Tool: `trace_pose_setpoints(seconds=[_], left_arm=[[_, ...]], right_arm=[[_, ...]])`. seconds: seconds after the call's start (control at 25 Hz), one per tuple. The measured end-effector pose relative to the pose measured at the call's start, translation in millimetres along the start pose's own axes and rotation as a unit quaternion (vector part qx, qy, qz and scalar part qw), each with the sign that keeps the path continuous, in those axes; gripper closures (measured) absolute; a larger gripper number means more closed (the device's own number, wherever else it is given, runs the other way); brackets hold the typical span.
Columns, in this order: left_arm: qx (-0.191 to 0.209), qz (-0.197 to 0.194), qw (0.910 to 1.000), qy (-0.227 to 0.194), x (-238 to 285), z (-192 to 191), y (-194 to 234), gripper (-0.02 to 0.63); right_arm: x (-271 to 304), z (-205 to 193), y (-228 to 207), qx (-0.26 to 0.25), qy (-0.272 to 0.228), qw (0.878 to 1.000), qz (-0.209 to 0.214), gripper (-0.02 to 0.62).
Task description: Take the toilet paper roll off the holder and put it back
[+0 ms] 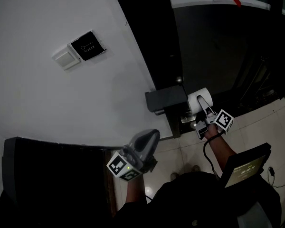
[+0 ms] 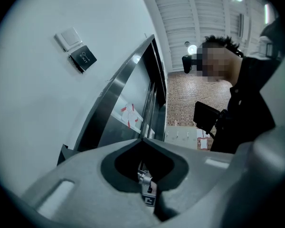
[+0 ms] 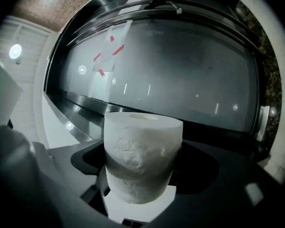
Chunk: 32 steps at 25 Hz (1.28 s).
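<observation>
The white toilet paper roll (image 1: 199,100) (image 3: 143,151) stands upright between the jaws of my right gripper (image 1: 203,109), which is shut on its sides. It is held just right of the dark box-shaped holder (image 1: 165,99) on the wall edge, above a small metal bracket (image 1: 186,118); I cannot tell whether roll and holder touch. My left gripper (image 1: 149,137) (image 2: 142,140) hangs lower, by the white wall, its grey jaws closed tip to tip with nothing in them.
A black exit button plate (image 1: 87,45) and a white switch (image 1: 65,58) sit on the white wall. A dark metal-framed door (image 1: 213,46) fills the back. A black cabinet (image 1: 52,175) stands at lower left. A flat dark device (image 1: 247,167) is at lower right over pale floor tiles (image 1: 261,127).
</observation>
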<state>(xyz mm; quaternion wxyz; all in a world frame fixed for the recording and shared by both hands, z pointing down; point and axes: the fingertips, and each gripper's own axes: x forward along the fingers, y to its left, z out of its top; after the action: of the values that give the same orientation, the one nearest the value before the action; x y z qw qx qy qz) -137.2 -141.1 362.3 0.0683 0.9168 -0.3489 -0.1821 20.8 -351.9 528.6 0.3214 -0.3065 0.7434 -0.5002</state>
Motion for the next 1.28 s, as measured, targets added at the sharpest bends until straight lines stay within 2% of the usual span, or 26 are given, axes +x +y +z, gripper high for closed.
trace_pose_setpoints(seconds=[0.2, 0.44, 0.68, 0.92, 1.28], left_arm=[[-0.001, 0.011, 0.9999, 0.001, -8.6, -2.5, 3.3, 0.606], [0.002, 0.018, 0.9998, -0.001, -14.7, -0.3, 3.5, 0.606], [0.001, 0.026, 0.9997, 0.001, -19.6, -0.3, 2.8, 0.606], [0.006, 0.028, 0.9996, 0.0, -22.7, 3.2, -0.1, 0.606], [0.013, 0.047, 0.9988, -0.006, -40.3, 9.6, 1.7, 0.606]], right_arm=[[13.0, -26.5, -7.9, 0.069, 0.005, 0.998, -0.006, 0.152], [26.4, -51.8, 7.4, 0.068, 0.039, 0.997, 0.012, 0.152], [29.2, -69.5, 10.0, 0.071, 0.057, 0.996, 0.007, 0.152], [36.7, -101.0, 21.7, 0.065, 0.096, 0.993, 0.016, 0.152], [44.0, -135.8, 29.8, 0.08, 0.122, 0.989, 0.015, 0.15]])
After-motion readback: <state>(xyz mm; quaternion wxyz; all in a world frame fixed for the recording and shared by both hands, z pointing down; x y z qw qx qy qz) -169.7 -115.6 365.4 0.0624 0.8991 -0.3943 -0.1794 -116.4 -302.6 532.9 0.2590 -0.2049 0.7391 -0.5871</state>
